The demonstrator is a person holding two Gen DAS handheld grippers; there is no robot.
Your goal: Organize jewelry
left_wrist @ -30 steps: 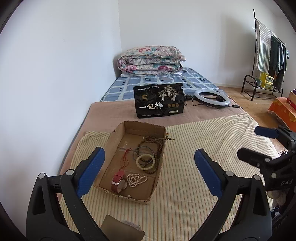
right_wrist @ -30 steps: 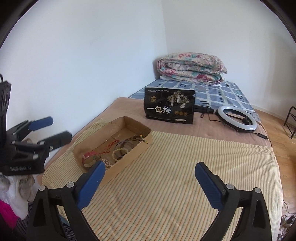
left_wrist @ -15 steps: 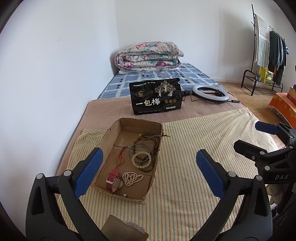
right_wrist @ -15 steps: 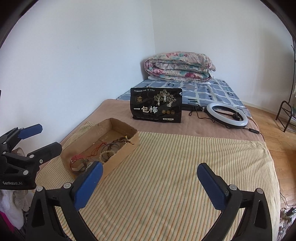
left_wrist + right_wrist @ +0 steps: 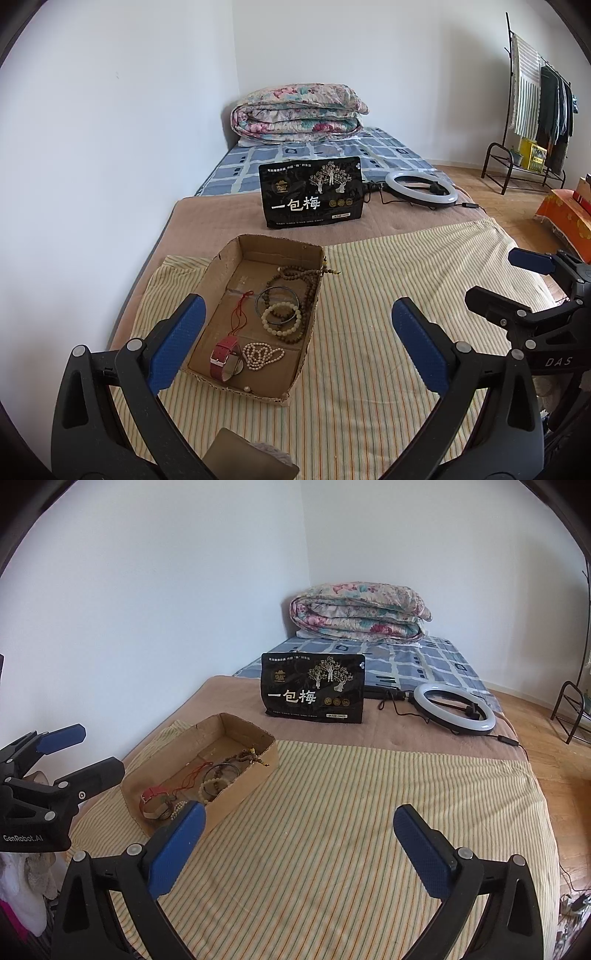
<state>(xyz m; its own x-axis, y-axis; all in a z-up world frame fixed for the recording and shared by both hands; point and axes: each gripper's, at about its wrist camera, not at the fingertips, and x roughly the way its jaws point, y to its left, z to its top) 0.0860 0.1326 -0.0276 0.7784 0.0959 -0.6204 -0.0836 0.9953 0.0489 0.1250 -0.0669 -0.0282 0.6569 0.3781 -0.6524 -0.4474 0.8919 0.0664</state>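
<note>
- Cardboard tray (image 5: 227,265) sitting on striped yellow cloth (image 5: 369,350) over the bed, holding all the jewelry.
- Inside tray: red-strap watch (image 5: 222,357) lying near the front edge, w/ pearl strand (image 5: 263,353) just beside it on the right.
- Cream bead bracelet (image 5: 280,318) resting mid-tray, overlapping a thin dark bangle (image 5: 277,299); long brown bead necklace (image 5: 304,295) running along the right wall, its tassel end hanging over the rim.
- Red cord (image 5: 242,314) trailing from mid-tray toward the watch.
- Left gripper (image 5: 295,343) hovering over the tray's near end, jaws wide apart, gripping nothing; left blue pad overlapping the tray's left wall in view.
- Right gripper (image 5: 295,845) hanging over bare cloth to the right of the tray, jaws spread wide, empty.
- Bkgd: black snack bag (image 5: 314,688) standing upright on the brown blanket (image 5: 229,698), ring light (image 5: 454,709) lying flat beside it, folded floral quilt (image 5: 358,611) sitting at the far end by the wall.
</note>
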